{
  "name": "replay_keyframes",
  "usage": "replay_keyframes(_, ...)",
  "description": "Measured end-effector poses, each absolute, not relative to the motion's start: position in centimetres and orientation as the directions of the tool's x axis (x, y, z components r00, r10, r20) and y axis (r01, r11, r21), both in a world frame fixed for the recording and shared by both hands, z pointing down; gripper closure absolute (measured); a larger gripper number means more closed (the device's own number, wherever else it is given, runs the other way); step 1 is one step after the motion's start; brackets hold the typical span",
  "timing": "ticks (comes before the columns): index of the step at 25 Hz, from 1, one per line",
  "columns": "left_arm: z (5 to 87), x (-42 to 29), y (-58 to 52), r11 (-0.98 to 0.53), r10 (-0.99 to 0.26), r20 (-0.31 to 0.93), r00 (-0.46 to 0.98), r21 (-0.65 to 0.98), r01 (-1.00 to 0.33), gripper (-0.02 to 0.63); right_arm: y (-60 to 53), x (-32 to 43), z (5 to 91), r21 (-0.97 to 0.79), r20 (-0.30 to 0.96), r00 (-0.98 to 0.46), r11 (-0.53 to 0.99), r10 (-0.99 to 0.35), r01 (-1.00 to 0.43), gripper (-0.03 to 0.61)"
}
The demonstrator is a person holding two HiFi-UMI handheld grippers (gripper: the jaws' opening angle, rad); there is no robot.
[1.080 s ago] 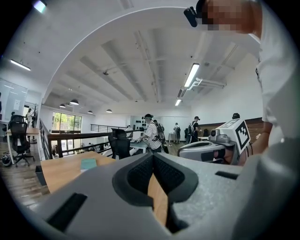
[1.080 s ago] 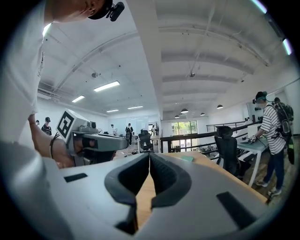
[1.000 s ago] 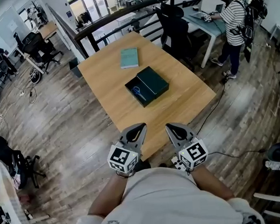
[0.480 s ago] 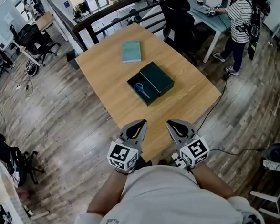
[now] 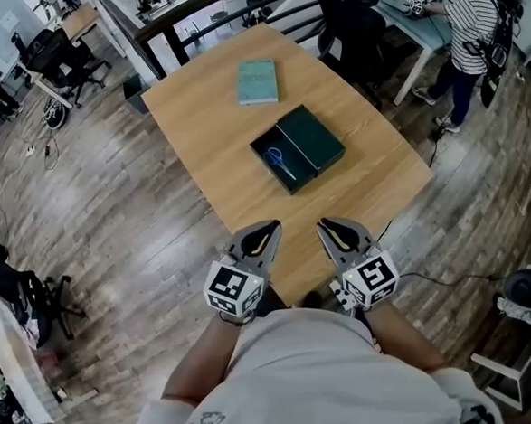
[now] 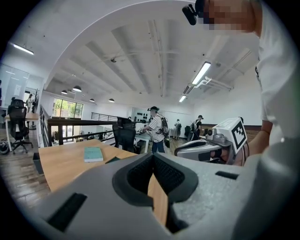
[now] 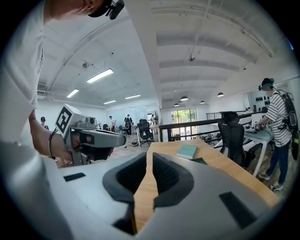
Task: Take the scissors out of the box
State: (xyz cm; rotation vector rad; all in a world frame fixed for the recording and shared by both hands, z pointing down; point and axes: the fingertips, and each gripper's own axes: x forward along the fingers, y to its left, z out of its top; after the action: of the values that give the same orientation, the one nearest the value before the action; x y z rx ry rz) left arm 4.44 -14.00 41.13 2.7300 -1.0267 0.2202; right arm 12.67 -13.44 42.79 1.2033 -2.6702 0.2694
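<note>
Plainly nothing is done yet: the scissors (image 5: 281,163) lie in the open box (image 5: 296,183) at twelve o'clock, well apart from the closed, empty left gripper (image 5: 265,232) and the right gripper (image 5: 332,229), whose empty jaws have just been opening a little.

Bright even light, ceiling strip lights (image 6: 201,73), soft shadows, fisheye bending, black corners

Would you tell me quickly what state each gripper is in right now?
Left gripper: jaws closed, holding nothing.
Right gripper: jaws slightly apart, having just been opening, nothing between them.
</note>
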Motion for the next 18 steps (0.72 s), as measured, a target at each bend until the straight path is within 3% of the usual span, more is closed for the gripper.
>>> replay_keyframes(18, 47.5, 0.6, -21.7, -0.714, -0.590, 0.299, 0.750, 0.240, -0.658, 0.608, -22.5, 9.3, 50.1, -0.119, 0.439, -0.638, 0.663, -0.633, -0.739, 0.446)
